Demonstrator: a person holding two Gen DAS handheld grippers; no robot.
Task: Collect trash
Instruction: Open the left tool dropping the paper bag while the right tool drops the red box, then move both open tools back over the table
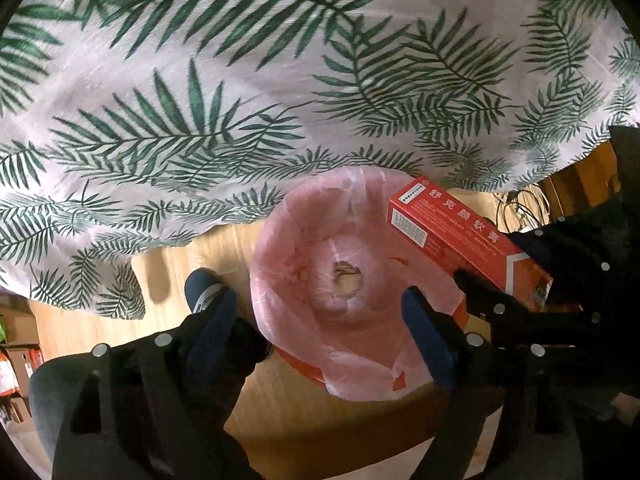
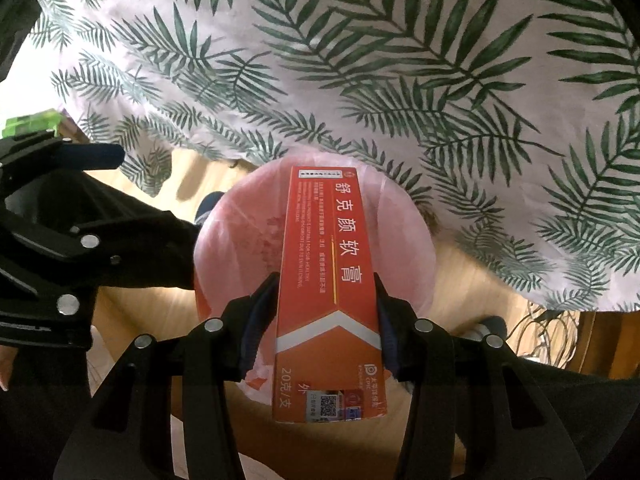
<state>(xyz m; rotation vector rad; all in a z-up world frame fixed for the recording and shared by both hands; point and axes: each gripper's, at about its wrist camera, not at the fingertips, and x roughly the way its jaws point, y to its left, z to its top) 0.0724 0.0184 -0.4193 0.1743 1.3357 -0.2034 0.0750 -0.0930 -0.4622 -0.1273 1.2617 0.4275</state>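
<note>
A waste bin lined with a pink plastic bag (image 1: 288, 280) (image 2: 236, 240) stands on the floor at the table's edge. A small crumpled scrap (image 1: 346, 276) lies at its bottom. My left gripper (image 1: 318, 300) hangs open straight above the bin's mouth, with nothing between its blue fingers. My right gripper (image 2: 325, 280) is shut on a long red carton with white Chinese lettering (image 2: 326, 220) (image 1: 460, 236). It holds the carton by its sides over the bin's right rim, pointing down and forward. In the left wrist view the right gripper (image 1: 480, 292) enters from the right.
A white tablecloth with green fern leaves (image 1: 240, 80) (image 2: 400, 80) hangs over the table edge behind the bin. A person's dark shoe (image 1: 200, 284) rests on the wooden floor (image 1: 208, 248) left of the bin. Cables (image 2: 540, 332) lie right; cardboard boxes (image 1: 16, 356) stand far left.
</note>
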